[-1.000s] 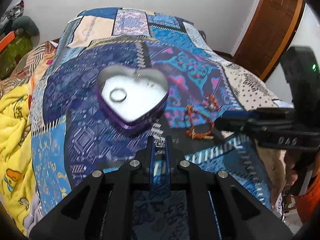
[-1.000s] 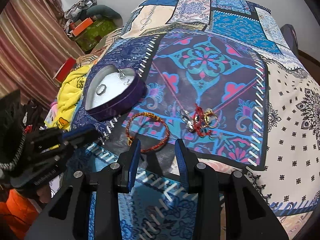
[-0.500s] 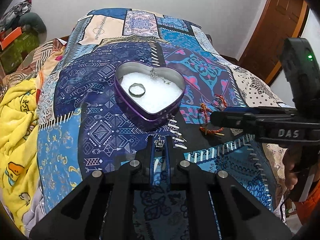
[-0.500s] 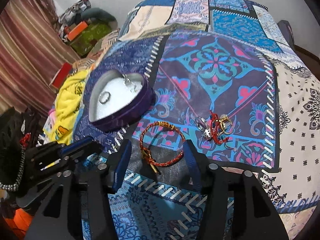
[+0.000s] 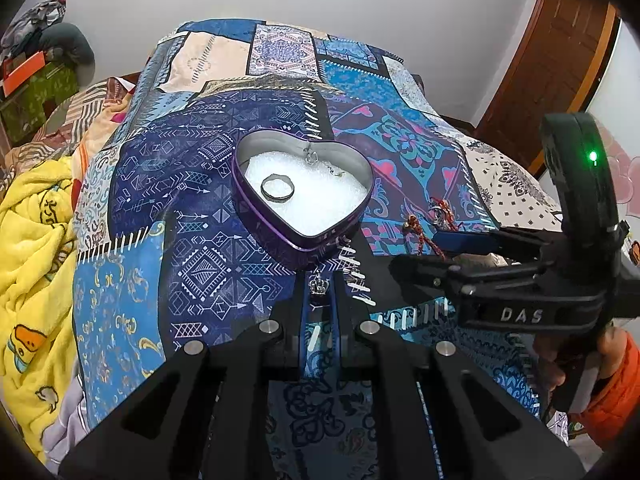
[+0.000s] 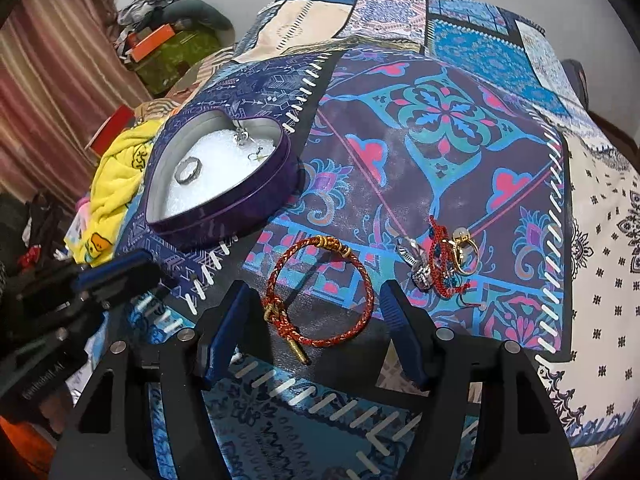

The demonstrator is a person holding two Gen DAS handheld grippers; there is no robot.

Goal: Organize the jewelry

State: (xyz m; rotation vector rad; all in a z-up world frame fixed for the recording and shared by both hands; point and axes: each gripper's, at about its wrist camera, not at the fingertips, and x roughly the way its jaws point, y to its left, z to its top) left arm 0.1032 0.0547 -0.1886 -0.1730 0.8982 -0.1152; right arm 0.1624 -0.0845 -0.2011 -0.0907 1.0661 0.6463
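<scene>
White walls stand behind a bed covered with a patchwork quilt (image 6: 440,168) in blue, purple and pink. We see a yellow blanket (image 5: 32,240) bunched up at the quilt's left side and a brown wooden door (image 5: 560,60) off to the right.

On the quilt sits our heart-shaped purple tin (image 5: 304,196), open, with white padding inside. A silver ring (image 5: 277,188) lies flat on the padding, and a small silver piece (image 5: 312,156) lies near the top notch of the heart.

Our left gripper (image 5: 319,286) is just in front of the tin's pointed end. Its jaws are almost closed, and they pinch a little silver crown charm (image 5: 319,285) between the tips.

Our right gripper (image 6: 316,320) has been opening its jaws, and now they stand wide. A red braided bracelet (image 6: 320,292) lies on the quilt between the two fingers, and neither pad touches it.

To the right of the bracelet lies a small pile of jewelry (image 6: 440,256): a gold ring, a red cord and a silver piece, all tangled close together.
</scene>
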